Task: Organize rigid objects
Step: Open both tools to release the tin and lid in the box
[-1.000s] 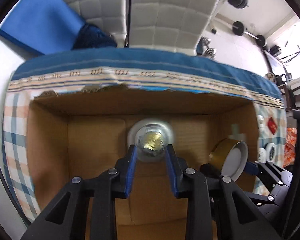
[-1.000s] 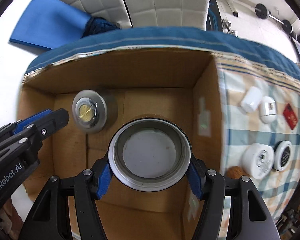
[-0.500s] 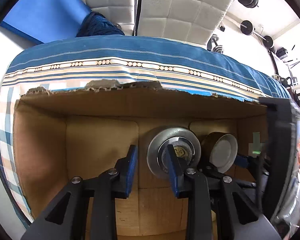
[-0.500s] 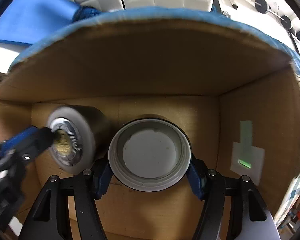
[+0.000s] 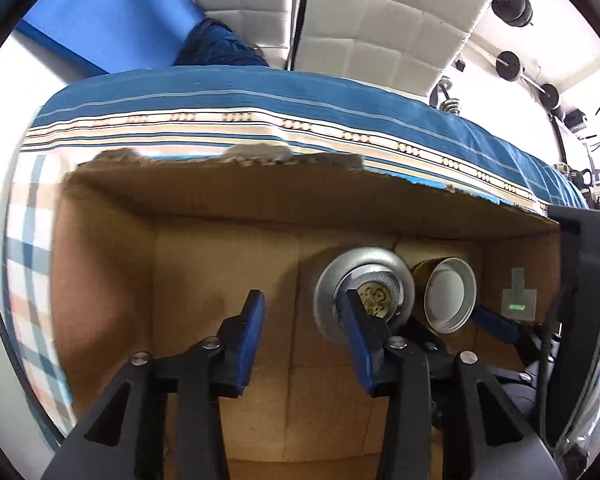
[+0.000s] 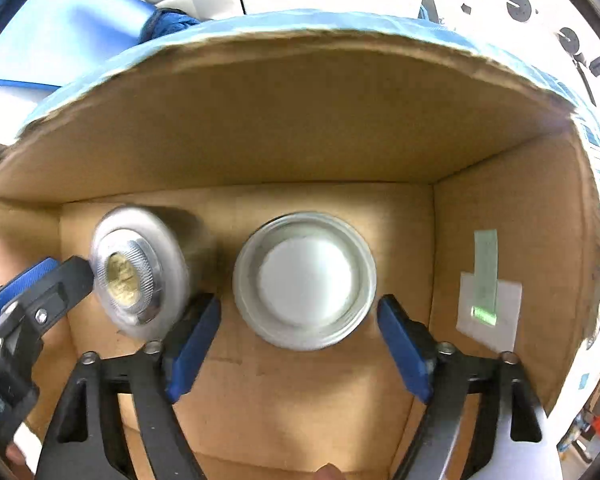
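Note:
A silver round tin with a gold centre (image 5: pixel 366 294) lies inside the cardboard box (image 5: pixel 220 216), beside a gold tin with a white round end (image 5: pixel 448 294). My left gripper (image 5: pixel 302 328) is open and empty inside the box, its right finger in front of the silver tin. In the right wrist view the silver tin (image 6: pixel 140 272) lies left of the white-ended tin (image 6: pixel 306 286). My right gripper (image 6: pixel 300 332) is open, its fingers apart on either side of the white-ended tin and not touching it.
The box stands on a table with a blue striped and checked cloth (image 5: pixel 236 96). A white label with green tape (image 6: pixel 486 308) is stuck on the box's right wall. White padded seats (image 5: pixel 340 12) and a blue mat (image 5: pixel 112 20) lie beyond the table.
My left gripper let go of the silver tin and shifted left. My right gripper lowered the white-ended tin into the box and opened, releasing it beside the silver tin.

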{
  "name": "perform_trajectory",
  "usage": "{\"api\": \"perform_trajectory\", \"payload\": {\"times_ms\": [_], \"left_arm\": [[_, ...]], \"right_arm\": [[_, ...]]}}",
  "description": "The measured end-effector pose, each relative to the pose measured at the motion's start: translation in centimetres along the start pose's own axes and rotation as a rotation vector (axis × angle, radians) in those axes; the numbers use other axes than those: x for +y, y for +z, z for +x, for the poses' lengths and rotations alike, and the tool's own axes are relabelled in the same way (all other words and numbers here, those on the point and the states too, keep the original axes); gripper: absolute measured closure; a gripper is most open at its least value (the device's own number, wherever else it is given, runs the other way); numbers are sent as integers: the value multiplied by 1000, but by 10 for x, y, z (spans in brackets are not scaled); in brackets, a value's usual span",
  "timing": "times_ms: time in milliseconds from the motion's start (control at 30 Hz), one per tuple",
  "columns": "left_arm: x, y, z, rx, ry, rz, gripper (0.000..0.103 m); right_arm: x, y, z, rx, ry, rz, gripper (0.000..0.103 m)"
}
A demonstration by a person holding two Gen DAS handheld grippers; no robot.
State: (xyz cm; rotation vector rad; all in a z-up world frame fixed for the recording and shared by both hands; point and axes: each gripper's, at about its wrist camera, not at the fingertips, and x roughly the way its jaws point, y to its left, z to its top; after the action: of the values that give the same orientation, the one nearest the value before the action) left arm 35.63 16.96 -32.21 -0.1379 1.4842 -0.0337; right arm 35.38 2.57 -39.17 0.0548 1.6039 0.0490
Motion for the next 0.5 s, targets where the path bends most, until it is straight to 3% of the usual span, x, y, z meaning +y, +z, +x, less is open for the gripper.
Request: {"api": "perform_trajectory", "payload": {"times_ms": [67,133,200,267,367,500], "left_arm": [[2,-4,-6,-8,-5,0,42],[4,-8,-13,-18,-4,-1,36],[4,-12,-19,-24,-3,1,23],[2,-16,-29,-38,13,10,14],[-1,-26,-42,-60,27,30,3],[-6,-40,-63,-86,26,42,2]], "right_arm": [[0,-7,-9,-13,5,-3,13],[1,-15,-17,-24,10,-8,11],[8,-33,-23,-38,1,-17,10],[9,-39,-35,-50,11,-15,2],[7,-55,-53,-79,30,-10,0],[10,-63,-75,-119,15,-14,0]]}}
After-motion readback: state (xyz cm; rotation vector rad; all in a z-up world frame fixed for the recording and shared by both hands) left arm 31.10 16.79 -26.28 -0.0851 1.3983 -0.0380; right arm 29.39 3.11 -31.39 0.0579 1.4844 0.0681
